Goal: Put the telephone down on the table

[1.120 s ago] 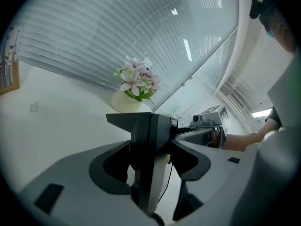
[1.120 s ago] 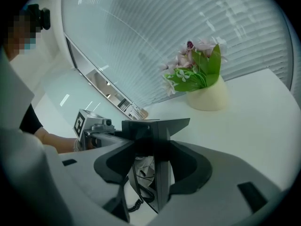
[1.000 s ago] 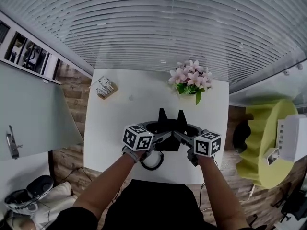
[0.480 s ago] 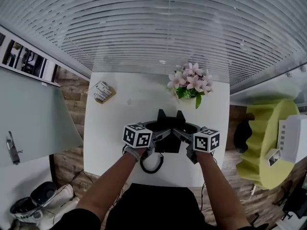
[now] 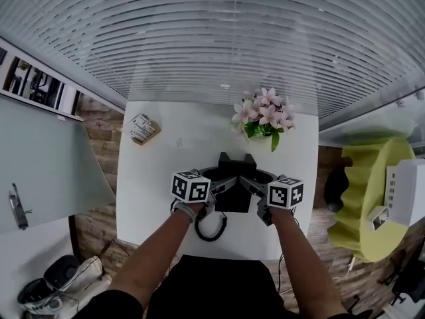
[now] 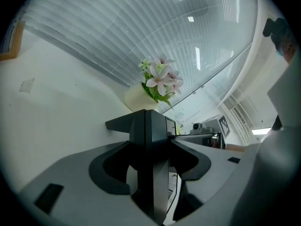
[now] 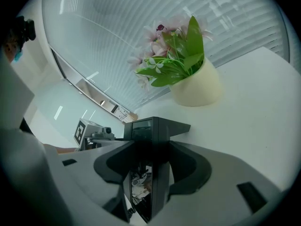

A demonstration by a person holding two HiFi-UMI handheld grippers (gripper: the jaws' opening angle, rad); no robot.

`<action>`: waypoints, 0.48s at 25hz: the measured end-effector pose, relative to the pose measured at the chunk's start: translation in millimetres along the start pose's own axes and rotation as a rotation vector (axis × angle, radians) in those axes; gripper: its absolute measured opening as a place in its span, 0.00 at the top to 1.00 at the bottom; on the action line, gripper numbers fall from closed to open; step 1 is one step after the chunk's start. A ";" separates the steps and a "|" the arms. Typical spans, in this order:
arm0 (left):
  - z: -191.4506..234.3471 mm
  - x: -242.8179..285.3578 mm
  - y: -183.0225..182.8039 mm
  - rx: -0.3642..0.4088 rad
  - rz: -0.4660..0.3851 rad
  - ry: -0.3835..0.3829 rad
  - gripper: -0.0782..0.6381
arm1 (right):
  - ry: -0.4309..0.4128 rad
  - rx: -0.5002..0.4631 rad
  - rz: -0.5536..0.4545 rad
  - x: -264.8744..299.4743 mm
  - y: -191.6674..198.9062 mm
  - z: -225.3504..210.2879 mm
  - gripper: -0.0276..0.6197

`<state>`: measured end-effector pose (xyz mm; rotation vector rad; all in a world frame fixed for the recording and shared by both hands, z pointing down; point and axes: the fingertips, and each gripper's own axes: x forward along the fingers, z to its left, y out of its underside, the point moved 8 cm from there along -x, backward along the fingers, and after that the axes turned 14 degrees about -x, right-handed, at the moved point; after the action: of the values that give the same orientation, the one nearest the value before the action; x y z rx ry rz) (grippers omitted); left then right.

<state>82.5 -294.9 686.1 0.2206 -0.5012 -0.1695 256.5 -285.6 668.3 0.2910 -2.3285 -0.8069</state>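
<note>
Black telephone (image 5: 234, 195) is clamped from both sides by the jaws of the left gripper (image 5: 224, 184) and right gripper (image 5: 246, 183), near the white worktop's (image 5: 159, 178) near edge. Potted flowers (image 5: 263, 113) stand at its far right corner, with blinds (image 5: 232, 32) beyond.

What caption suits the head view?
Left gripper and right gripper grip a black telephone over a white table near potted flowers.

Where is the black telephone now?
In the head view, the black telephone is held between the left gripper and right gripper over the white table's near half, before the pink flowers.
</note>
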 end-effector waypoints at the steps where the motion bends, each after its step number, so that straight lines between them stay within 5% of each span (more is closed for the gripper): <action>1: -0.6 -0.4 0.1 0.012 -0.006 -0.002 0.52 | 0.000 0.000 -0.001 0.0 0.4 0.3 0.59; 12: -10.7 -34.5 3.2 0.084 -0.139 -0.098 0.50 | 0.075 -0.142 -0.035 -20.4 -3.9 19.3 0.56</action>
<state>58.2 -282.6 662.0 0.3305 -0.5909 -0.2959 259.7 -271.4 644.0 0.2955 -2.1895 -0.9565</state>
